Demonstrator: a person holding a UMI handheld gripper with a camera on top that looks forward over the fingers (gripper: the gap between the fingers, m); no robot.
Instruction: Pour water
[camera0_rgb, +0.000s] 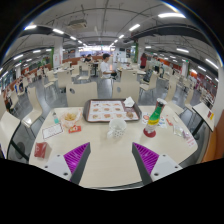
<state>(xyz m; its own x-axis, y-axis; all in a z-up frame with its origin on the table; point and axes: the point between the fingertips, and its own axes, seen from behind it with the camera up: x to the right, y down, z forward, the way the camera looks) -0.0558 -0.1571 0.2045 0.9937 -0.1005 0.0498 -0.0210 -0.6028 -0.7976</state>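
Observation:
A clear plastic water bottle (117, 128) stands on the pale table (110, 160), a little beyond my fingers and midway between them. To its right stands a green cup with a red base (153, 117). My gripper (112, 158) is open, its two purple pads (76, 155) spread wide over bare tabletop, with nothing between them.
A dark tray (110, 111) lies at the far side of the table. Small items lie left: a card (51, 131), an orange thing (73, 127), a red thing (41, 150). Packets (183, 132) lie right. A person (105, 66) stands among tables beyond.

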